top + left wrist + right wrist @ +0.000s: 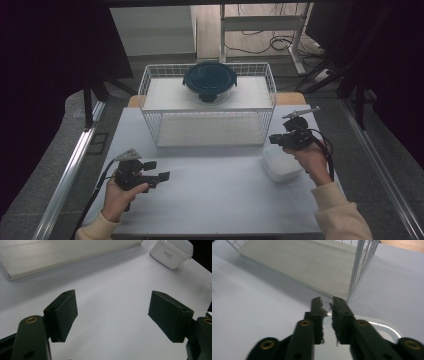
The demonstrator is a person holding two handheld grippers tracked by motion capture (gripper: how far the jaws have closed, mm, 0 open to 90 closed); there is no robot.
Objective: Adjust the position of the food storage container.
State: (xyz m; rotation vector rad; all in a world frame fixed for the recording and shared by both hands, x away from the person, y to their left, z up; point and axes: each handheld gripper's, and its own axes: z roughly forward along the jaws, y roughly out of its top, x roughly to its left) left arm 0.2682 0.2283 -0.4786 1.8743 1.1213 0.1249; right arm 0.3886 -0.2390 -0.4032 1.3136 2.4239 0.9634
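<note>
My left gripper [159, 170] sits at the table's front left, open, with bare white tabletop between its black pads [62, 312]. My right gripper [273, 139] is at the right, its jaws drawn together with nothing between them, pointing left toward the rack's front right corner. In the right gripper view its tips [327, 305] hover above a white plastic tub [384, 327]. That lidless tub [281, 162] rests on the table just below the right hand, also seen far off in the left gripper view [172, 251].
A white wire rack [207, 125] stands at the table's back middle, with a round glass container with a dark blue lid [209, 80] on its top shelf. Its lower shelf [299, 262] holds nothing. The white table [215, 200] spreads between both hands.
</note>
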